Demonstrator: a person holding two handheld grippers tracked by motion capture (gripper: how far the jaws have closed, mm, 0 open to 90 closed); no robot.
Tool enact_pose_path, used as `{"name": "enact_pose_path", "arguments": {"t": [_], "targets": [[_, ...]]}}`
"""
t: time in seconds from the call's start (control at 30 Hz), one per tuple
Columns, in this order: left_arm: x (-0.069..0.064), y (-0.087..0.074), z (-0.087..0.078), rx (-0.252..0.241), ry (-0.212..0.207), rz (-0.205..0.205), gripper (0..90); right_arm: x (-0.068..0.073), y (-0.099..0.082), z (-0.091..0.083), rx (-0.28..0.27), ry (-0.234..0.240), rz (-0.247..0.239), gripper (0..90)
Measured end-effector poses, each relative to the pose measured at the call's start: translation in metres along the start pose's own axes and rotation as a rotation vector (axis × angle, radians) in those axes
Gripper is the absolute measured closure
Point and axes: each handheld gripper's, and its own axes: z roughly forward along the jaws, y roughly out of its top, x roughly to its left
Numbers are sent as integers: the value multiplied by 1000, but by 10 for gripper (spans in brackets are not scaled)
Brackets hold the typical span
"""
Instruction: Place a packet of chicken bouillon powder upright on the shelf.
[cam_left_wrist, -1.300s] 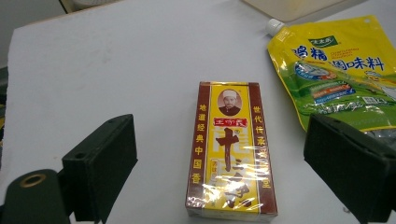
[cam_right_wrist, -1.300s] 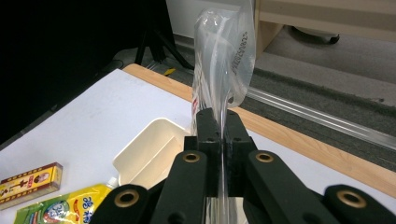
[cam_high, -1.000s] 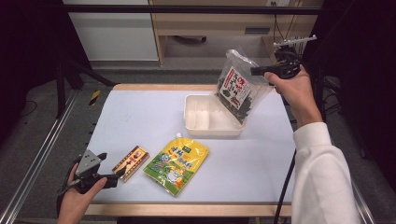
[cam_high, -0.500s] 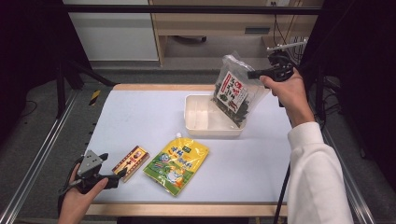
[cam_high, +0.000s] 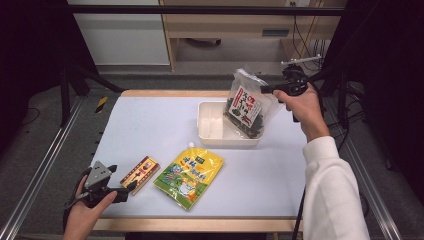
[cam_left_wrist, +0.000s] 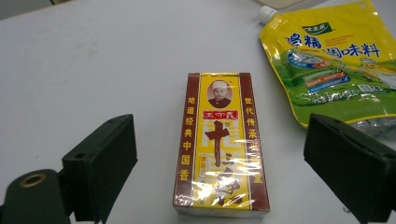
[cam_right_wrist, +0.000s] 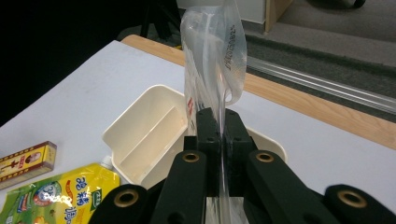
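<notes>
white sleeve (cam_high: 332, 195), black fingers (cam_left_wrist: 100, 161)

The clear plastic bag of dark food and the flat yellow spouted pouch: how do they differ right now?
The clear plastic bag of dark food hangs upright over the cream plastic tray, pinched at its top by the right hand-held gripper; the flat yellow spouted pouch lies on the white table, untouched. The bag is see-through, the pouch opaque. Both are soft printed packets.
</notes>
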Motion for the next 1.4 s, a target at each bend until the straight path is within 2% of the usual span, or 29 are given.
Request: {"name": "enact_pose_path", "arguments": {"t": [0.1, 0.23, 0.33, 0.4, 0.47, 0.6, 0.67, 0.83, 0.9, 1.03, 1.13, 1.23, 1.4], "targets": [[-1, 1, 1, 2, -4, 8, 92, 0, -5, 0, -13, 17, 2, 884], [-3, 1, 2, 6, -3, 13, 93, 4, -4, 0, -11, 20, -25, 864], [-2, 0, 1, 6, -3, 16, 92, 7, -5, -1, -20, -2, -46, 744], [-1, 0, 0, 1, -2, 10, 92, 11, -7, -4, -50, -7, -50, 598], [0, 0, 0, 0, 2, 6, 92, 15, -10, -8, -66, -17, -68, 506], [-1, 0, 1, 6, 3, 11, 90, 28, -21, -23, -120, -48, -124, 410], [-2, 0, 1, 6, 5, 16, 90, 34, -27, -32, -163, -49, -150, 376], [-1, 0, 1, 6, 11, 15, 89, 51, -53, -53, -224, -68, -173, 298], [-2, 0, 1, 5, 12, 14, 88, 57, -67, -60, -248, -79, -172, 258], [-3, 1, 1, 3, 13, 22, 88, 62, -95, -66, -253, -110, -147, 190], [-4, 1, 2, 6, 13, 27, 88, 65, -121, -62, -224, -116, -119, 155], [-7, 2, 4, 2, 12, 27, 88, 66, -139, -55, -206, -117, -101, 161], [-12, 5, 5, -10, 15, 35, 89, 78, -155, -39, -182, -127, -96, 232]]}}
